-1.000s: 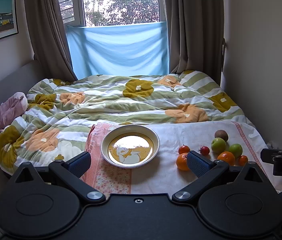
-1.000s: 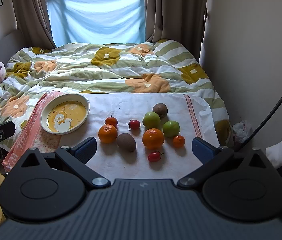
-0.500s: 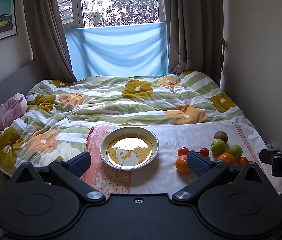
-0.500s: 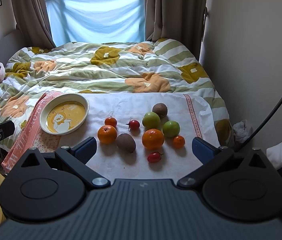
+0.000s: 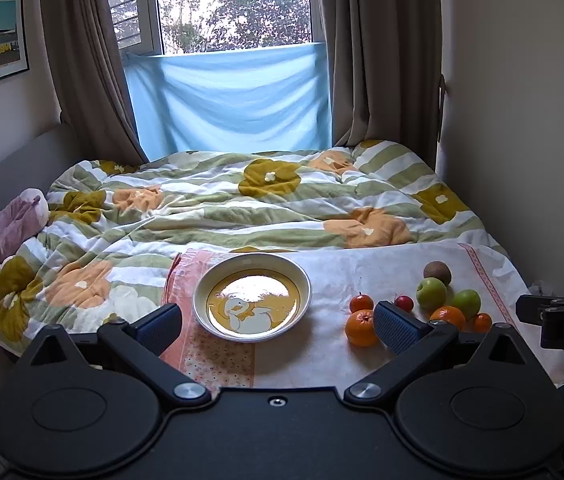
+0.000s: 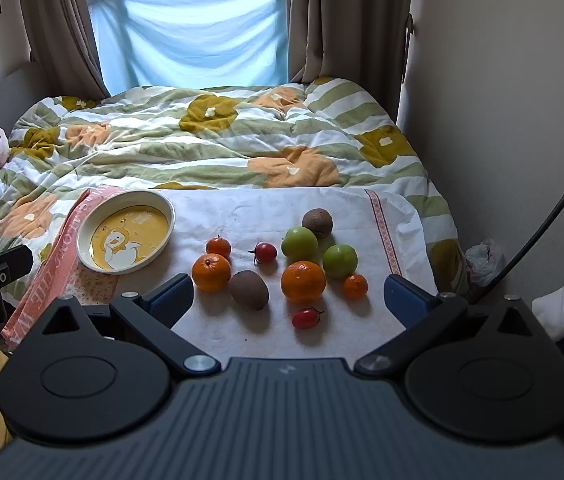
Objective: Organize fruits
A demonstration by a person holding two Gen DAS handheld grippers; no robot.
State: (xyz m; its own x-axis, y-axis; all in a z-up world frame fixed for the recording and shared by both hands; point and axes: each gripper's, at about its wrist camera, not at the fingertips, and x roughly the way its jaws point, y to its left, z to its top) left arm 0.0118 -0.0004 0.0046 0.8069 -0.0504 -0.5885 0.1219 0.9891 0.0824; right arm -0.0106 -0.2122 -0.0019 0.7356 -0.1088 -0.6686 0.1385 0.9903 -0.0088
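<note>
Fruit lay in a loose cluster on the cloth (image 6: 242, 216) spread over the bed, all of it to the right of the plate (image 6: 162, 206), none in it. Nearest the plate were a small mandarin (image 6: 218, 246) and, just in front of it, a bigger orange (image 6: 211, 272). A kiwi (image 6: 249, 289) lay just right of that orange, its long axis slanting away from the plate toward the near edge of the cloth. Farther from the plate sat a cherry tomato (image 6: 266, 252), two green apples (image 6: 299, 243) (image 6: 340, 261), a second kiwi (image 6: 317, 222) behind them, a large orange (image 6: 303, 281), a tiny mandarin (image 6: 355, 286) and an oblong tomato (image 6: 305, 317).

Both tongs were spread wide and held nothing. The right tongs (image 6: 288, 295) hung over the near edge of the cloth with the cluster straight ahead between their fingers, the first kiwi and large orange closest. The left tongs (image 5: 278, 323) faced the plate, the fruit off beyond their right finger.

By my judgement no sorting had begun, and the right hand was the better placed to take a piece and carry it left to the plate. The kiwi's slant would want the fingers set across its short width.
</note>
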